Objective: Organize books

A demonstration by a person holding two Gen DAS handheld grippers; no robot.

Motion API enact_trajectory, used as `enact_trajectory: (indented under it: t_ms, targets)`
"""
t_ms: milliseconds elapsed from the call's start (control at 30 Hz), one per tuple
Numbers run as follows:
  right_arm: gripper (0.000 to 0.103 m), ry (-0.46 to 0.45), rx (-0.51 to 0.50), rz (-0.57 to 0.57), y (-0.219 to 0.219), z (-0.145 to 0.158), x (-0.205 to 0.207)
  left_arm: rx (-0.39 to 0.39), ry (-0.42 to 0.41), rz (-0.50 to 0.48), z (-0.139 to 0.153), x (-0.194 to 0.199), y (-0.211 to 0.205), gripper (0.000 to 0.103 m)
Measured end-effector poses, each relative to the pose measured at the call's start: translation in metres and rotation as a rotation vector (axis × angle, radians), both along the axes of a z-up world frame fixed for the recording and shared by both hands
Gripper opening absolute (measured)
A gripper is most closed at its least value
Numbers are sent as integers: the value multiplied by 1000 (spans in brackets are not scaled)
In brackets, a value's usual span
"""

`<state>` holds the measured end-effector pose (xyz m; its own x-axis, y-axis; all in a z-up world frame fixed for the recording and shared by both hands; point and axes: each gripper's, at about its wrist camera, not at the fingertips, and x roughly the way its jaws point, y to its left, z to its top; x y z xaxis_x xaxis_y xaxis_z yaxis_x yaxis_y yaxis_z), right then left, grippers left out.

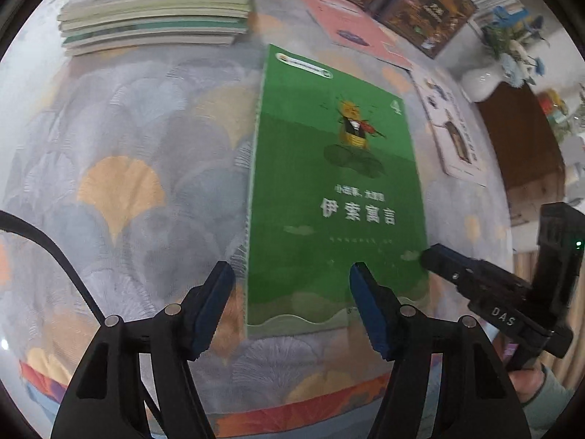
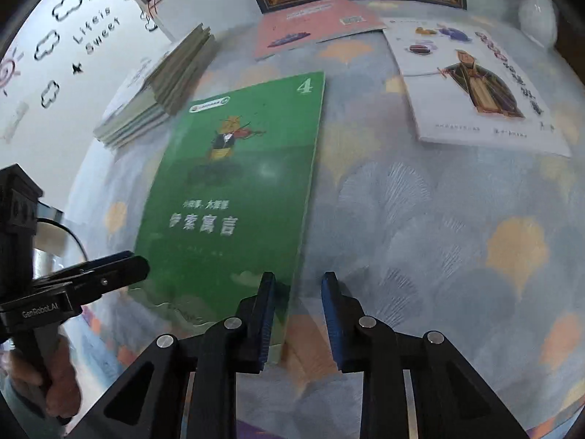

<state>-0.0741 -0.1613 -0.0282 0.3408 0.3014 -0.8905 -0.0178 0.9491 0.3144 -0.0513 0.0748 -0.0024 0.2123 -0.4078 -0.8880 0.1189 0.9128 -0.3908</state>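
Green-covered paperback book (image 1: pixel 336 190) lies flat on the fan-patterned tablecloth (image 1: pixel 139 168), both grippers straddling its near corners unclamped, left gripper (image 1: pixel 292 307) wide, right gripper (image 2: pixel 298 320) narrow; recommend seating pads squarely over each edge before lifting.

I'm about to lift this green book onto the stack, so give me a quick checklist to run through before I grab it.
1. Green book lies flat and alone on the tablecloth: ok.
2. Left gripper straddles the book's near left edge, pads not pressing: ok.
3. Right gripper straddles the near right edge, jaws narrow: ok.
4. Either gripper actually gripping the book: not ok.
5. Stack of books looks even enough to take another: ok.
6. Path from book to stack free of other books: ok.
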Motion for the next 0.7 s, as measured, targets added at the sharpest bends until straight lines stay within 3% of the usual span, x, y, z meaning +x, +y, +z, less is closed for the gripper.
enact_trajectory:
  t_ms: [133, 267, 333, 367, 467, 500, 533, 600, 667, 700]
  targets:
    - [28, -10, 10, 4, 6, 0, -4, -107, -1, 3, 2, 0, 4, 61]
    - [28, 11, 125, -61, -13, -7, -1, -370, -16, 47, 27, 0, 24, 61]
    - [28, 23, 183, -85, -20, -10, -3, -436, -13, 38, 35, 2, 26, 61]
    - [28, 26, 209, -97, -24, -12, -3, -424, -7, 14, 36, 5, 21, 61]
    - [28, 27, 242, -124, -28, -15, -5, -277, 12, -52, 22, 11, -1, 61]
    - [28, 25, 245, -131, -28, -14, -6, -274, 20, -58, 18, 13, -5, 57]
    - [28, 23, 244, -136, -30, -13, -9, -287, 23, -59, 13, 13, -9, 52]
    - [28, 18, 234, -139, -24, -14, -7, -291, 28, -67, 8, 12, -17, 24]
    - [28, 20, 227, -142, -24, -12, -7, -277, 20, -71, 5, 11, -28, 11]
    - [28, 25, 229, -143, -26, -11, -8, -285, 22, -71, 4, 10, -30, 11]
